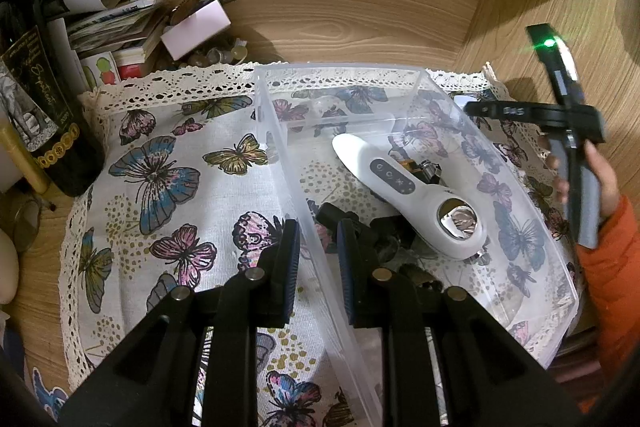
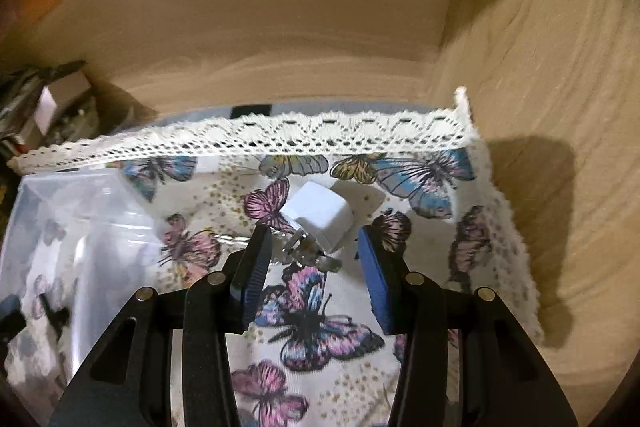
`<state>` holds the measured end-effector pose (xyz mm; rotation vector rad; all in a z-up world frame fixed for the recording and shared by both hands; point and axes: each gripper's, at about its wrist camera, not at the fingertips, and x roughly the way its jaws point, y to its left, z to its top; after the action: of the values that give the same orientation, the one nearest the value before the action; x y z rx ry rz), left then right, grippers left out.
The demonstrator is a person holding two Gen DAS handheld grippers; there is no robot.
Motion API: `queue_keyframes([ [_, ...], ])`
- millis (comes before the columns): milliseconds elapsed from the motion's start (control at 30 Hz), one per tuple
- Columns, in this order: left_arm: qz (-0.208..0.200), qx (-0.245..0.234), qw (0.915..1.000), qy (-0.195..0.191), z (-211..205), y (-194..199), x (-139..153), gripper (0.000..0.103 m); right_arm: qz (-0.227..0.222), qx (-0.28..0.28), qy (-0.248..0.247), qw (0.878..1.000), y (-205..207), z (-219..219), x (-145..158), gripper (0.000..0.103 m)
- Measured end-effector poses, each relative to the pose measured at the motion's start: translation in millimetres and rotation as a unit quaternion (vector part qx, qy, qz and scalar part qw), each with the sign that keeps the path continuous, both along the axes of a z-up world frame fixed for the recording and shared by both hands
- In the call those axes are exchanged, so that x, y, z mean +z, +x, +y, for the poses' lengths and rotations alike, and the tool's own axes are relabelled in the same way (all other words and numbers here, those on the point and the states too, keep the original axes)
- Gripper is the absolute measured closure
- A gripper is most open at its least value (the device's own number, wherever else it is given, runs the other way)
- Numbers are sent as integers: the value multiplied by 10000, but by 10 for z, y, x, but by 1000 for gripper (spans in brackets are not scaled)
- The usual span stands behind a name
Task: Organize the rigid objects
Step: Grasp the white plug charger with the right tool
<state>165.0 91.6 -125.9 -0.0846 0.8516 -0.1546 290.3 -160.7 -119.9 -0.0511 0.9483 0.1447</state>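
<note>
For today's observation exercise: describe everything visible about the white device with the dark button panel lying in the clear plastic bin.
The white handheld device with a dark button panel looks like smooth, glossy plastic. It has a rounded, tapered end, four small symbols on the panel, and an oval opening showing shiny metal. It lies flat and diagonal inside the clear plastic bin, resting on small dark objects.

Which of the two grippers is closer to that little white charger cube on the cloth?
Right. The right gripper is open just short of the white charger cube; the left gripper clamps the clear bin wall, away from it.
</note>
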Motion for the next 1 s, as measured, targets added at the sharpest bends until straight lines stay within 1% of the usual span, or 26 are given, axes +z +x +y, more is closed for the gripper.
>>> queue_keyframes([
  [133, 8, -14, 10000, -24, 6, -12, 2, 85, 140, 17, -31, 9999, 133, 52, -131, 62],
  [333, 15, -16, 10000, -35, 7, -8, 4, 84, 133, -103, 9, 9999, 275, 34, -206, 62],
  [467, 17, -15, 10000, -38, 5, 1, 5, 84, 84, -83, 8, 9999, 288, 47, -199, 78],
  [567, 17, -16, 10000, -33, 2, -1, 6, 84, -2, -6, 34, 10000, 224, 59, -139, 80],
  [600, 16, -17, 10000, -32, 2, -1, 6, 84, -44, 13, 30, 10000, 195, 60, -120, 87],
  [633, 17, -18, 10000, -31, 2, -2, 7, 84, -54, 67, 45, 10000, 167, 57, -103, 89],
  [733, 16, -24, 10000, -24, 0, 1, 9, 84, -39, 223, 121, 9997, 56, 42, -30, 89],
  [867, 17, -24, 10000, -29, -1, 5, 10, 84, -53, 359, -179, 9992, -113, 90, 13, 89],
  [1000, 21, -33, 10000, -18, -1, 8, 9, 84, -144, 455, -123, 9988, -285, 81, 110, 89],
])
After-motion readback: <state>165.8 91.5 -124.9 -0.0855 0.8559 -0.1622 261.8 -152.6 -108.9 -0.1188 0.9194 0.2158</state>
